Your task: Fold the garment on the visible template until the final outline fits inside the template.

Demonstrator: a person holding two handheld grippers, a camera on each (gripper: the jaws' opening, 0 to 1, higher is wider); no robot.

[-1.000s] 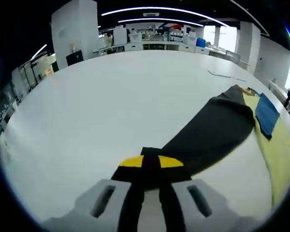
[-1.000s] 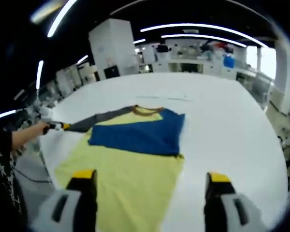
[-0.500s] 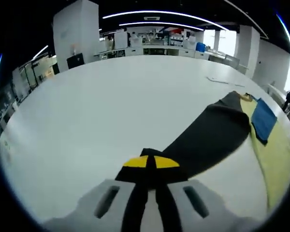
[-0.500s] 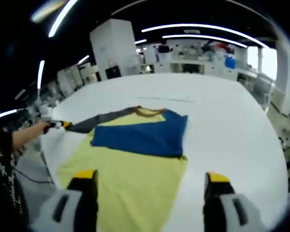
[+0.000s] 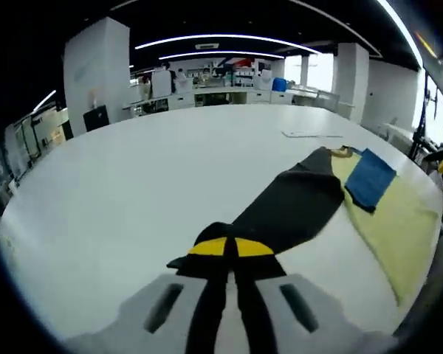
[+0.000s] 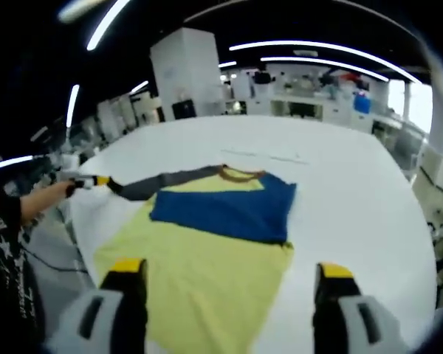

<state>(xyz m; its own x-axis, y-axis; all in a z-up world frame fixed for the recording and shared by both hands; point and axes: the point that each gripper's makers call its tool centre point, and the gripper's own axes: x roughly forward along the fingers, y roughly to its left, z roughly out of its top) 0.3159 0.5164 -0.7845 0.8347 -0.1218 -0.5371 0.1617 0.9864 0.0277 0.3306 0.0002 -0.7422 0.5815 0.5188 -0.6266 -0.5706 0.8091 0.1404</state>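
The yellow long-sleeved garment point(image 6: 207, 265), with one blue sleeve folded across its chest and one dark grey sleeve point(image 5: 292, 206) stretched out sideways, lies flat on the large white tabletop point(image 5: 148, 177) near its edge. The left hand-held gripper point(image 5: 229, 247) is clamped on the dark grey sleeve's cuff, while the right hand-held gripper point(image 6: 232, 274) hangs over the garment's hem with jaws spread wide and empty. Bare tabletop extends far beyond the collar, and past it stand a white pillar point(image 6: 186, 77) and workbenches under ceiling light strips.

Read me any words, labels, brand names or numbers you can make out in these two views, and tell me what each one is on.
None can be read.
The garment, its dark sleeve and the table carry no visible text.
The person's dark sleeve has a white print, too blurred to read.
Signs in the background are too small to read.
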